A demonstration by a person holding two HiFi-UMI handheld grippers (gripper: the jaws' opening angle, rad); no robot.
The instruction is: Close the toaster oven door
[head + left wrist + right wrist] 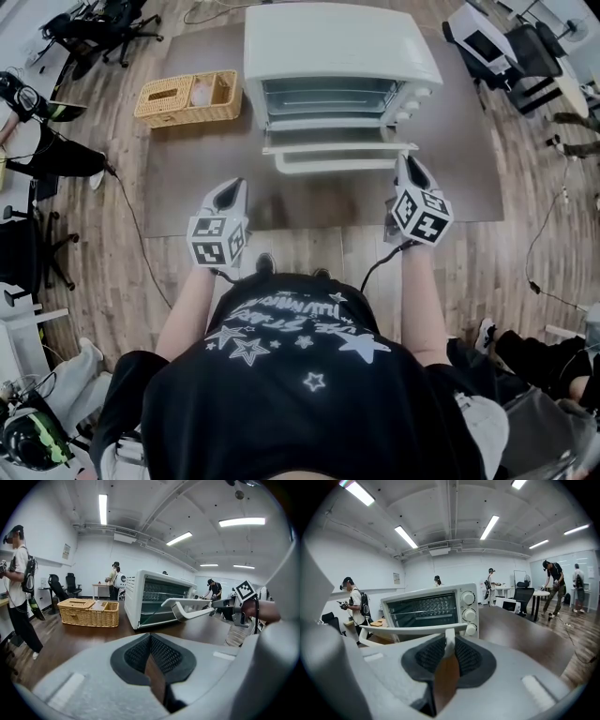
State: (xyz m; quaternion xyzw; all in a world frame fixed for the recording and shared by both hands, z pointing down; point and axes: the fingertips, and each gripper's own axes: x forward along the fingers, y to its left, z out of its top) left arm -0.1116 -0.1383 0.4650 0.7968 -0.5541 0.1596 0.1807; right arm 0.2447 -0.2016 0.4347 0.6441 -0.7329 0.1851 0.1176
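Observation:
A white toaster oven (pixel 337 56) stands on the dark table (pixel 187 187) with its door (pixel 337 147) folded down flat towards me. The door's white handle bar (pixel 342 165) runs along its front edge. My right gripper (pixel 410 171) is at the handle's right end, shut on the handle's end post (pixel 449 639), which sits between its pads. In the right gripper view the oven (pixel 426 606) with its three knobs is straight ahead. My left gripper (pixel 232 190) hovers over the table left of the door, shut on nothing (pixel 150 637). From there the handle (pixel 187 609) shows side-on.
A wicker basket (pixel 187 98) sits on the table left of the oven, also visible as the basket (pixel 89 611) in the left gripper view. Office chairs, cables and other people stand around the room beyond the table.

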